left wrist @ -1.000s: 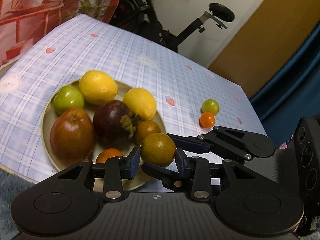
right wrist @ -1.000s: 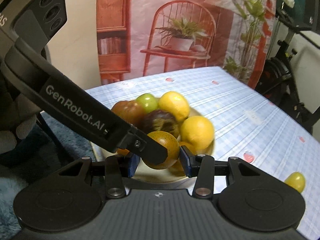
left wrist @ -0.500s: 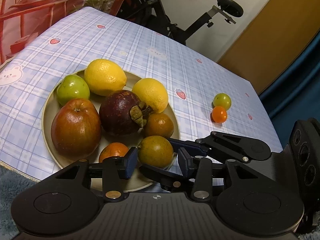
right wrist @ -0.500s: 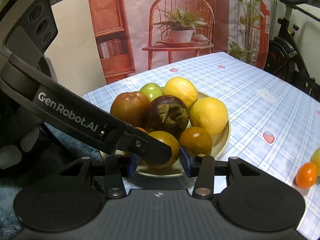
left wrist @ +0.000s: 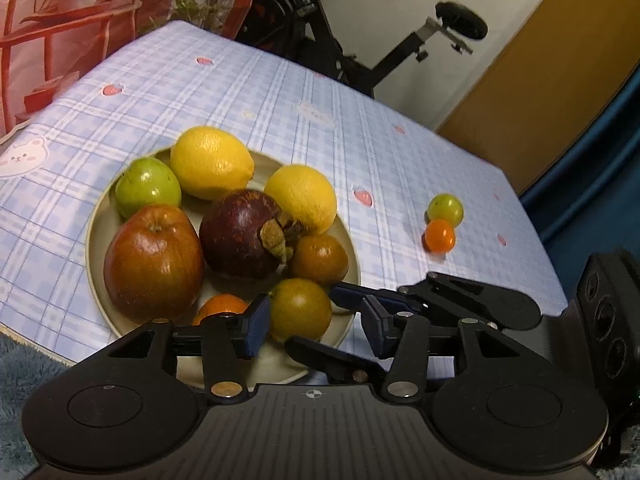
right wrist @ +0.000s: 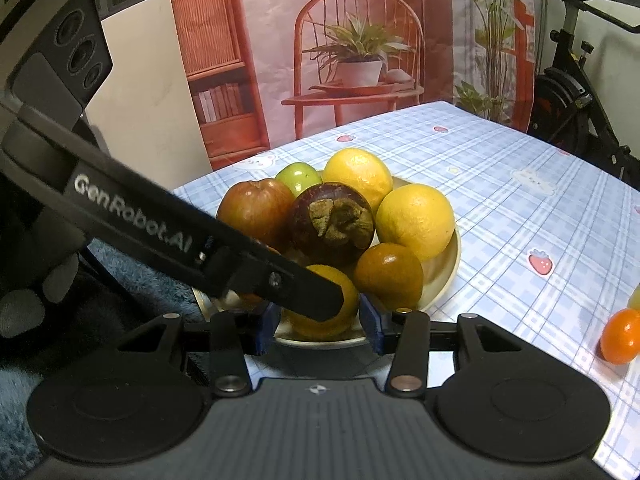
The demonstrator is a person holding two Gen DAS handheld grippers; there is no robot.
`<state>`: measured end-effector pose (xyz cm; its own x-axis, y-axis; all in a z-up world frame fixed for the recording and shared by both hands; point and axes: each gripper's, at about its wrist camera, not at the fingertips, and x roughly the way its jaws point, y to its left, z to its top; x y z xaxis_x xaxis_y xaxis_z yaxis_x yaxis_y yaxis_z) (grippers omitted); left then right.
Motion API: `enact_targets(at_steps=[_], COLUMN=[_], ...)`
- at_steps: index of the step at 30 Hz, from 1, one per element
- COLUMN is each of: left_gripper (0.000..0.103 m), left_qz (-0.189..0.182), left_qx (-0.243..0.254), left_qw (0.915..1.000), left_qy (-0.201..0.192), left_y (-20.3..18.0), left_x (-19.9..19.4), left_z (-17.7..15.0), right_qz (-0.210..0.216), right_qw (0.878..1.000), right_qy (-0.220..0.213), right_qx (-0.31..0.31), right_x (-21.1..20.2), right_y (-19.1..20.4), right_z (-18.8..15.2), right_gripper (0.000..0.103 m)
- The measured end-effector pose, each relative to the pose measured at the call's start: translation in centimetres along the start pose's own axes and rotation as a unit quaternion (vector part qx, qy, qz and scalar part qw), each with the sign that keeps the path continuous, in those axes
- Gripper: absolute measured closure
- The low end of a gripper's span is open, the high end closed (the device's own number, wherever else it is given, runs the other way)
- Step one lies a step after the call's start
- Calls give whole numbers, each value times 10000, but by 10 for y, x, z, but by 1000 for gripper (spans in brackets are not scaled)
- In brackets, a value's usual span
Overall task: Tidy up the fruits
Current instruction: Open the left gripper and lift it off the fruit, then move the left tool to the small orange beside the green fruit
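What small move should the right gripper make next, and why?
Probably open the right gripper's jaws. They appear closed on the greenish-brown fruit, which sits low at the plate's near rim beside the other fruit, so releasing should leave it there. The small orange fruit and small green fruit wait on the cloth.

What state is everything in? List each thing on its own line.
left gripper: open, gripping nothing
right gripper: shut on the brown-green fruit
brown-green fruit: at the plate's near edge, between the right pads
plate: upright on the tablecloth, crowded with fruit
mangosteen: on the plate, calyx facing sideways
small green fruit: loose on the tablecloth
small orange fruit: loose, right beside the green one
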<state>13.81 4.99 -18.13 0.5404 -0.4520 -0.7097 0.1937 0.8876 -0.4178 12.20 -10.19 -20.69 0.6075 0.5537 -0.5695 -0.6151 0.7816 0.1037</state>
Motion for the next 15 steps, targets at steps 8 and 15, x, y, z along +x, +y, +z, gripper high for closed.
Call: enact_targets(at_steps=[8,15], left_gripper=[48,48], left_qz=[74,242], left_qx=[308,426], left_qw=[9976,9943], left_qy=[-622,-946], left_y=[-15,-31], left_x=[-19,-15], left_z=[9,23], right_qz=[-320,-1386], right_qw=[9982,9852], right_qy=[-436,-835], right_qx=[246,570], right_x=[-27,-52], right_y=[-16,-40], right_z=[-2,0], right_gripper=[27,10])
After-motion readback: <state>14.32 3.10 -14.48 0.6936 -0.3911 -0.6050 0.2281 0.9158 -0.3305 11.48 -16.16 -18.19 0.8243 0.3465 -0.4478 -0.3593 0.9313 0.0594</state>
